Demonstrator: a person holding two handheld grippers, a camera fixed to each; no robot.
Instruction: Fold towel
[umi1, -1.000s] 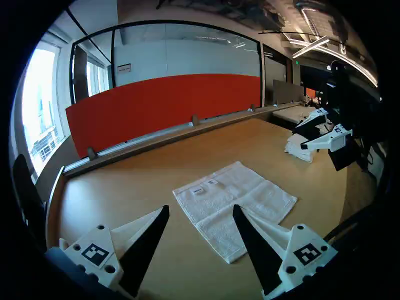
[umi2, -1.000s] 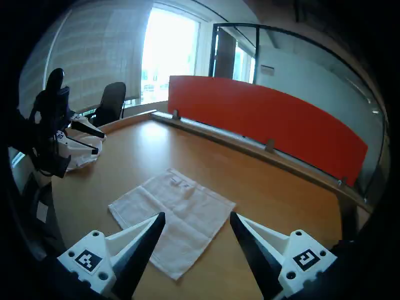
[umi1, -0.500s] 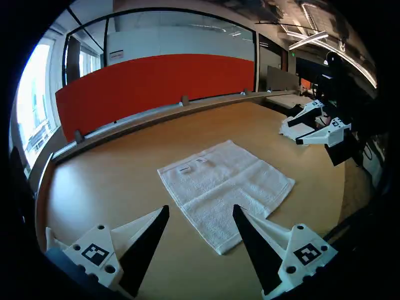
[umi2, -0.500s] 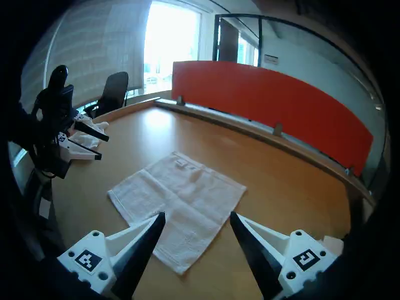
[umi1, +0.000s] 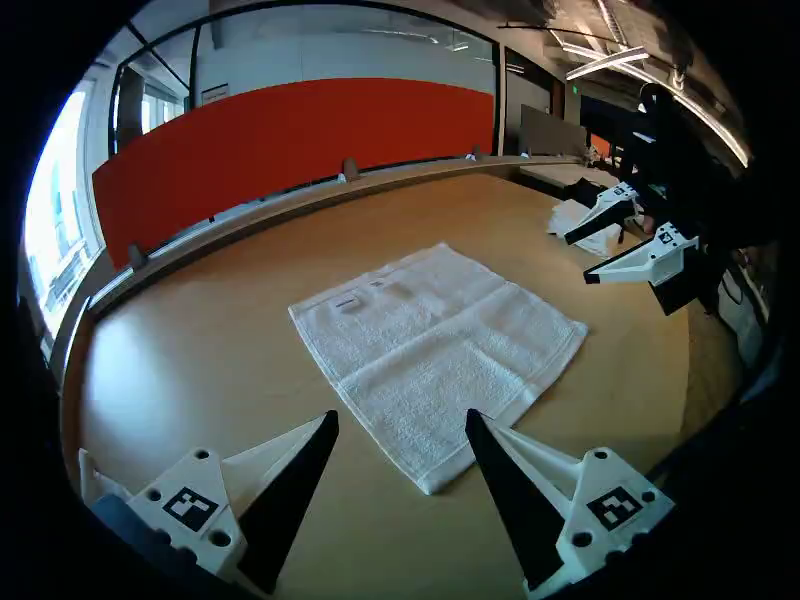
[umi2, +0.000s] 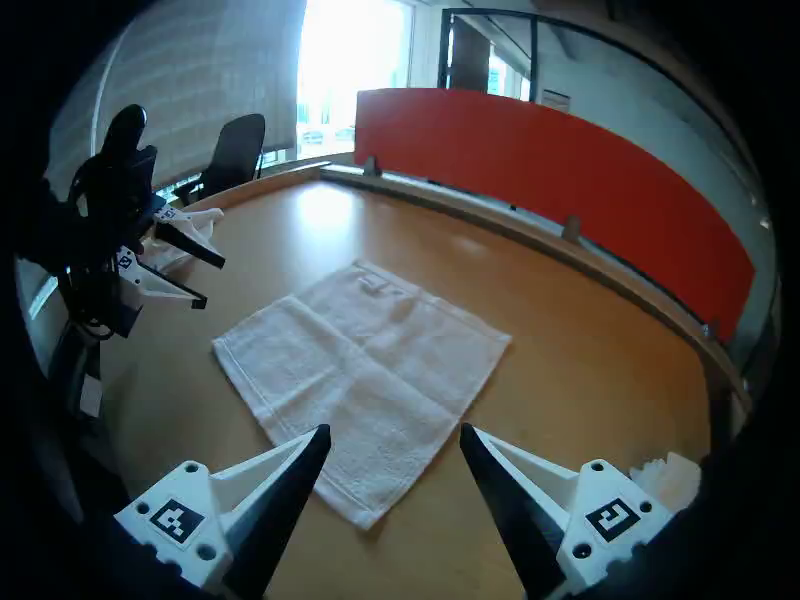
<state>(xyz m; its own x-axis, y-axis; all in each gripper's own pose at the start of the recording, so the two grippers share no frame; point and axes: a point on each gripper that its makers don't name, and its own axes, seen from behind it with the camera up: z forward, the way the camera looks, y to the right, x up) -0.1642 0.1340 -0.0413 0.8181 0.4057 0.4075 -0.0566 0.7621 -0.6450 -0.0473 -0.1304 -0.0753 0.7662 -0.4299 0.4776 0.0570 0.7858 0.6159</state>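
Note:
A white towel (umi1: 435, 340) lies spread flat on the wooden table (umi1: 200, 350), with a small label near its far edge. My left gripper (umi1: 400, 425) hangs open just above the towel's near corner, nothing between its fingers. In the right gripper view the same towel (umi2: 365, 365) lies ahead, and my right gripper (umi2: 393, 435) stands open over its near corner. The right gripper (umi1: 615, 245) also appears far off at the right in the left gripper view, and the left gripper (umi2: 180, 265) at the left in the right gripper view.
A red divider panel (umi1: 290, 135) runs along the table's far edge. A crumpled white cloth (umi1: 585, 215) lies on the table behind the far right gripper. A black office chair (umi2: 232, 150) stands by the window. Bare tabletop surrounds the towel.
Both grippers have tilted down and drawn closer to the towel, which now sits larger and lower in each view. Both stay open. The towel has not moved.

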